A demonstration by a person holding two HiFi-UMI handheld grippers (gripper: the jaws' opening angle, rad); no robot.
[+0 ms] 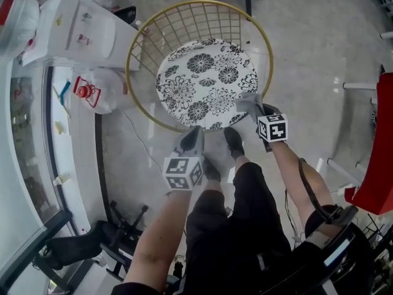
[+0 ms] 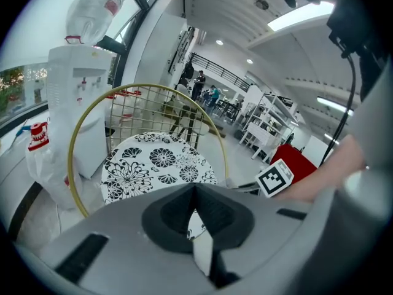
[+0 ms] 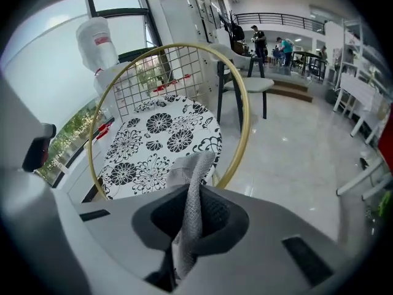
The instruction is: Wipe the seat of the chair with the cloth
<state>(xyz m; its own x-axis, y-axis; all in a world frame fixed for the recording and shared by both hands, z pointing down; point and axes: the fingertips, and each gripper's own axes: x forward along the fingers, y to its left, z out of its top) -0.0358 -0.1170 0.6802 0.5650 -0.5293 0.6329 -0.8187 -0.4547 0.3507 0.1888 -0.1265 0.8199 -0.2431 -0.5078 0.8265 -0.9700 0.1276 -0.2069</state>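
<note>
Now my right gripper (image 1: 250, 108) is squeezed tight on the grey cloth (image 3: 191, 183), held at the near edge of the flowery chair seat (image 1: 202, 78), ready to rub, I think; my left gripper (image 1: 191, 141) is pinched together on nothing, parked out of the way.

bright even daylight | glare on floor (image 1: 319, 48) | fisheye corners black | foreground soft

A white water dispenser (image 1: 73, 26) stands beside a plastic bag (image 1: 98, 92).
</note>
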